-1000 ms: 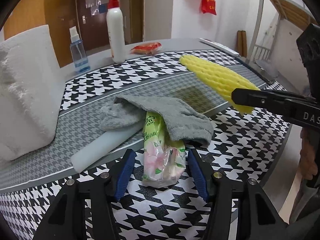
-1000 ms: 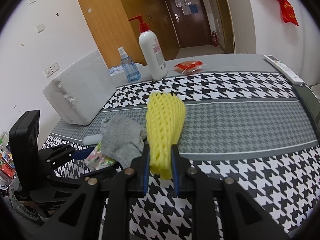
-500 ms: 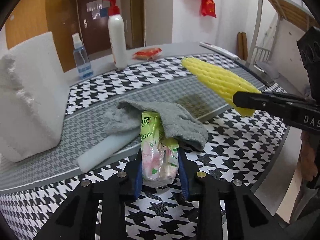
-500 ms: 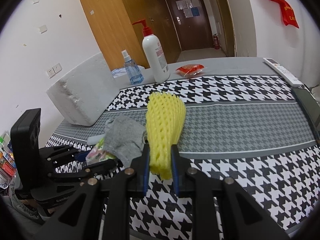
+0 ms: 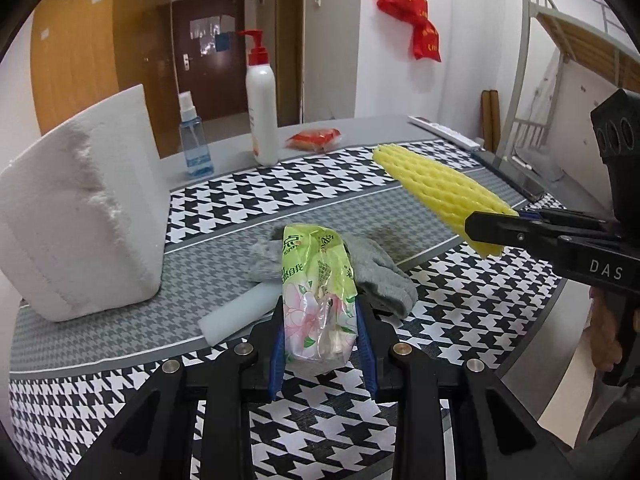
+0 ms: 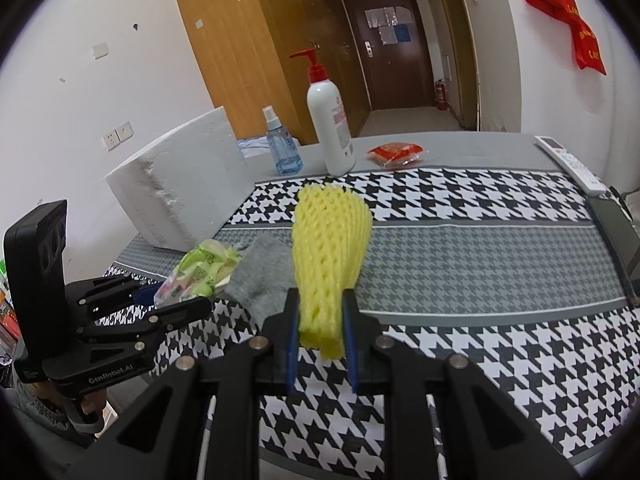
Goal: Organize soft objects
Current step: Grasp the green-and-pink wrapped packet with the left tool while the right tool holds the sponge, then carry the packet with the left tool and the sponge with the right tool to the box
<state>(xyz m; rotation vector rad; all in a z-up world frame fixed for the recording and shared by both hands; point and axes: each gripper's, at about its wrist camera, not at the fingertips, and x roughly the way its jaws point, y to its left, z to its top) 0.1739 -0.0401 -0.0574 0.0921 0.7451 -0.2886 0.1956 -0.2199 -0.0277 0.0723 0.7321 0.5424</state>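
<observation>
My left gripper point(image 5: 322, 340) is shut on a green flowered tissue pack point(image 5: 316, 292), held tilted up off the houndstooth table point(image 5: 280, 184); the same pack point(image 6: 196, 272) shows at the left of the right wrist view. A grey sock point(image 5: 376, 268) lies just behind it, beside a white foam stick point(image 5: 240, 312). My right gripper point(image 6: 320, 344) is shut on the lower end of a yellow foam net sleeve point(image 6: 328, 256), which sticks out above the table; the sleeve point(image 5: 440, 192) appears at the right of the left wrist view.
A large white foam block point(image 5: 80, 208) stands at the left. At the far edge are a blue spray bottle point(image 5: 194, 144), a white pump bottle point(image 5: 262, 112) and a red packet point(image 5: 314, 140). A remote point(image 6: 568, 164) lies at the far right.
My left gripper closed on the tissue pack and lifted it out from under the grey sock. The right gripper kept its hold on the yellow sleeve, nearly still.
</observation>
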